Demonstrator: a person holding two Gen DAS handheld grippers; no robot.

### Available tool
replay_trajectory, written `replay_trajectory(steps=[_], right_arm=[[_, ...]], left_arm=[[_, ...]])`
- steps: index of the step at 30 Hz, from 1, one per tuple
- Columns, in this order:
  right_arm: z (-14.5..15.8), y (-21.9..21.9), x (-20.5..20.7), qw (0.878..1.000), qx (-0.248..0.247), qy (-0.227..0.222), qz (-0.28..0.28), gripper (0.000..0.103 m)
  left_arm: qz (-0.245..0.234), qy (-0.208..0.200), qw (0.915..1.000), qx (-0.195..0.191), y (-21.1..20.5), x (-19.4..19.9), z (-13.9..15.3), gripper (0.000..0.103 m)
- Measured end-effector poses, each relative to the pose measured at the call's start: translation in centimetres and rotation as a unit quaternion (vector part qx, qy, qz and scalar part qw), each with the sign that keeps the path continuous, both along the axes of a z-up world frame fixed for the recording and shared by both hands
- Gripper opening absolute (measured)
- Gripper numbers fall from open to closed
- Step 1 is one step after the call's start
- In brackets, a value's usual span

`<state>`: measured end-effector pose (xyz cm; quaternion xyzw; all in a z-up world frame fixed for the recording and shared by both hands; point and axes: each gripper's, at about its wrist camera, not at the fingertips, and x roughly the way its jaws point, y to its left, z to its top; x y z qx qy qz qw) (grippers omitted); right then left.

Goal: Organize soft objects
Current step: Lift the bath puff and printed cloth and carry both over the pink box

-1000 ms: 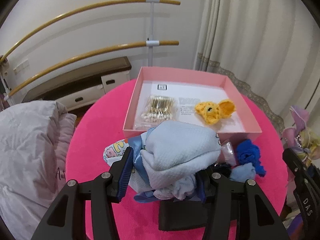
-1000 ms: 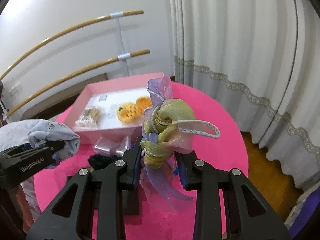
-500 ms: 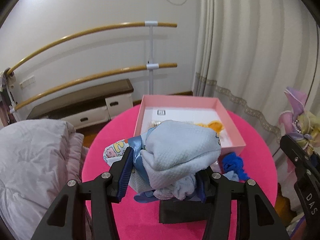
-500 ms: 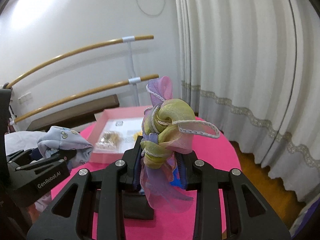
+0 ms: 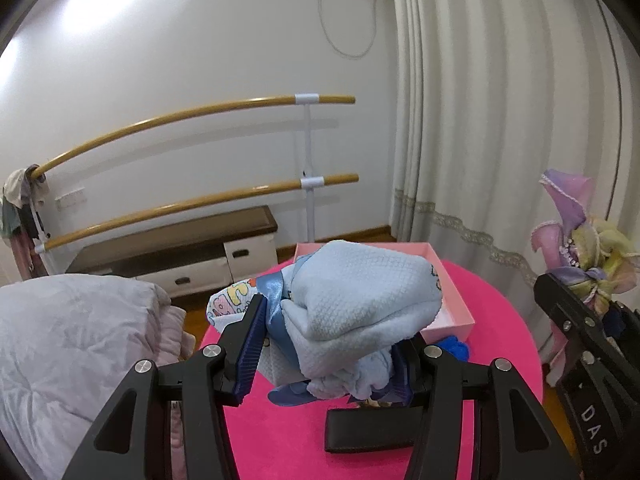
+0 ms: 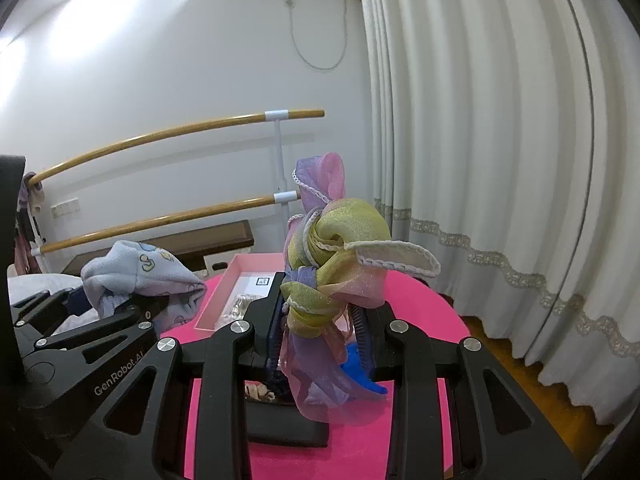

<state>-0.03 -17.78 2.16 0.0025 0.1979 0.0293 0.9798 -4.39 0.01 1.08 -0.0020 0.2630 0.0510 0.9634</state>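
Note:
My left gripper (image 5: 326,344) is shut on a bundled light-blue cloth (image 5: 360,300) with a blue ribbon, held high above the round pink table (image 5: 500,312). The cloth also shows in the right wrist view (image 6: 140,276). My right gripper (image 6: 320,328) is shut on a pastel organza hair bow (image 6: 340,256), yellow-green, pink and purple; it also shows in the left wrist view (image 5: 588,256). The open pink box (image 5: 452,300) lies behind the cloth, mostly hidden; in the right wrist view the box (image 6: 236,280) holds a packet of cotton swabs (image 6: 238,304).
A blue soft item (image 5: 454,348) lies on the table before the box. A grey quilt (image 5: 72,340) lies at the left. Ballet bars (image 5: 200,200), a low bench (image 5: 180,248) and curtains (image 5: 480,120) stand behind the table.
Both grippers have risen and tilted up with their loads. The table and box have dropped lower in view and look farther away; more wall and an air conditioner show.

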Motion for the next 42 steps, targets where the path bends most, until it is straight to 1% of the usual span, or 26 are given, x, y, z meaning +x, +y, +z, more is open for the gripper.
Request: replay_trajectory(steps=[3, 7, 15, 23, 42], right_arm=[[0.2, 0.1, -0.2, 1.0, -0.002, -0.005, 0.004, 0.028], [-0.3, 0.2, -0.8, 1.0, -0.003, -0.01, 0.006, 0.028], [-0.8, -0.4, -1.1, 1.0, -0.004, -0.01, 0.007, 0.029], [-0.2, -0.2, -1.3, 1.0, -0.007, -0.011, 0.003, 0.029], [-0.1, -0.1, -1.1, 1.0, -0.007, -0.006, 0.005, 0.029]], left_arm=[[-0.003, -0.007, 1.0, -0.002, -0.2, -1.2, 0.1, 0.05], [-0.002, -0.013, 0.9999, 0.002, -0.4, -2.5, 0.3, 0.05], [-0.013, -0.018, 0.9997, 0.001, -0.6, -3.3, 0.3, 0.05], [-0.017, -0.018, 0.9997, 0.002, 0.1, -2.7, 0.5, 0.05], [-0.02, -0.012, 0.9997, 0.005, -0.1, -1.5, 0.0, 0.05]])
